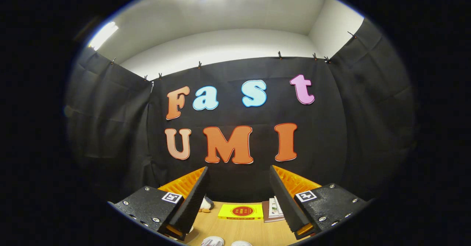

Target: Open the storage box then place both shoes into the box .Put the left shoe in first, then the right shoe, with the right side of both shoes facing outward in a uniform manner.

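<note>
Low between the fingers, at the near edge of the wooden table (pixel 239 229), two rounded white shapes with reddish marks (pixel 212 242) just peek into sight; they may be the tops of the shoes, but too little of them shows to be sure. They sit side by side and slightly apart, below and nearer than the fingertips.

The gripper (pixel 239 176) is held raised and level, pointing toward the booth's black cloth wall (pixel 239 69) rather than down at the table. Its two fingers (pixel 193 198) stand wide apart with nothing between them, and they touch nothing.

Farther along the table, beyond the fingers and close to the cloth, a flat yellow box with a red round mark (pixel 241 211) lies centred in the gap. Just beside it, toward the right finger, is a small stack of books or booklets (pixel 273 209), partly hidden behind that finger. Near the left finger, a small white and dark object (pixel 206 203) lies on the table with a few small brown bits (pixel 204 210) beside it; what it is cannot be told.

Above the cloth, a pale wall (pixel 220 43) and ceiling show, with bright lights (pixel 103 34) glaring.
</note>
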A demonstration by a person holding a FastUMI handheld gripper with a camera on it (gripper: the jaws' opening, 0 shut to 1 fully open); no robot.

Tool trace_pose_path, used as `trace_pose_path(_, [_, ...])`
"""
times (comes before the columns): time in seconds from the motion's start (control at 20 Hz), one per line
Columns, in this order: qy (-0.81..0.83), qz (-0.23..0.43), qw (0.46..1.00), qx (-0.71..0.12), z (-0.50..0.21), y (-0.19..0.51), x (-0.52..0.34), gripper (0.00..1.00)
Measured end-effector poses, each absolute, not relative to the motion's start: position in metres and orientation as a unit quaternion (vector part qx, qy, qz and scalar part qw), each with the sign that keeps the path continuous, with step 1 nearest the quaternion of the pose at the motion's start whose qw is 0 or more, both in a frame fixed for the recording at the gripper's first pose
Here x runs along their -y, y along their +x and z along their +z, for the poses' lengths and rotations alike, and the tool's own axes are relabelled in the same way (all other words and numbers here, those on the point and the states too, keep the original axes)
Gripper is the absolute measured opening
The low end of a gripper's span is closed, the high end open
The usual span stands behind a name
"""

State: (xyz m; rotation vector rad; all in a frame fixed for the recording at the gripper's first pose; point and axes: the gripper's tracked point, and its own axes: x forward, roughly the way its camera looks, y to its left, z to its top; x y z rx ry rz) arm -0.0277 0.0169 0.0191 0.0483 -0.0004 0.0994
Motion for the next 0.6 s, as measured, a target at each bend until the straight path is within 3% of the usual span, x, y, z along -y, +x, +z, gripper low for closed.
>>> trace_pose_path(0.6, [0.075,0.115,0.986,-0.093,-0.051,-0.027,-0.053,0.96])
